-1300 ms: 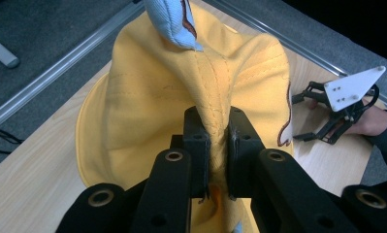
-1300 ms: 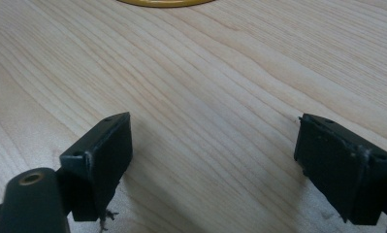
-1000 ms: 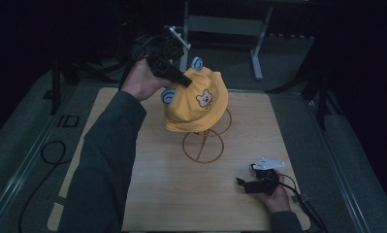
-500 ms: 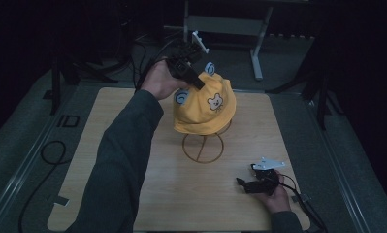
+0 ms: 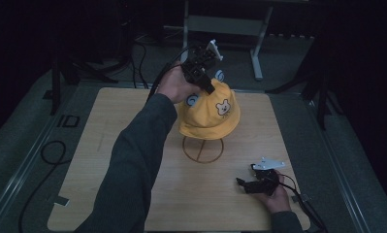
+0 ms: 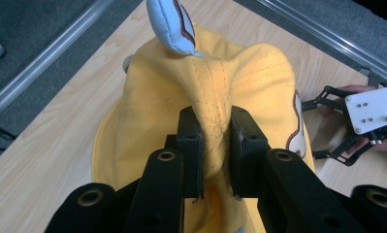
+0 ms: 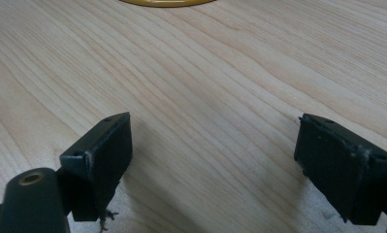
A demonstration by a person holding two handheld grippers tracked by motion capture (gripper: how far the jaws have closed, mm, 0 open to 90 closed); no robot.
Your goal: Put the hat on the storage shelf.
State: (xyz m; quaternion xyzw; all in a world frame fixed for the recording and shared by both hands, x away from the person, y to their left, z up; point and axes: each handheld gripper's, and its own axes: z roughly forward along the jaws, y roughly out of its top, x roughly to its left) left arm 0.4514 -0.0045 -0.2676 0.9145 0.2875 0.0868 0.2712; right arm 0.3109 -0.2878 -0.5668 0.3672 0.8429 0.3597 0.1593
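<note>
A yellow bucket hat with a bear patch and pale blue ears sits on a gold wire stand at the middle of the wooden table. My left gripper reaches over the crown from the far left. In the left gripper view, my left gripper pinches a raised fold of the hat between its pads. Its jaws have just been opening, but the fold still fills the gap. A blue ear stands beyond the fold. My right gripper rests open on the table at the near right, and its own view shows nothing between the jaws of my right gripper.
The stand's round base lies just beyond the right gripper. A metal frame stands on the floor behind the table. Cables loop on the floor at the left. A rail runs along the table's right side.
My left hand has moved right and slightly down with the hat's crown in its jaws, and the hat has shifted right over the stand. The right hand has stayed put.
</note>
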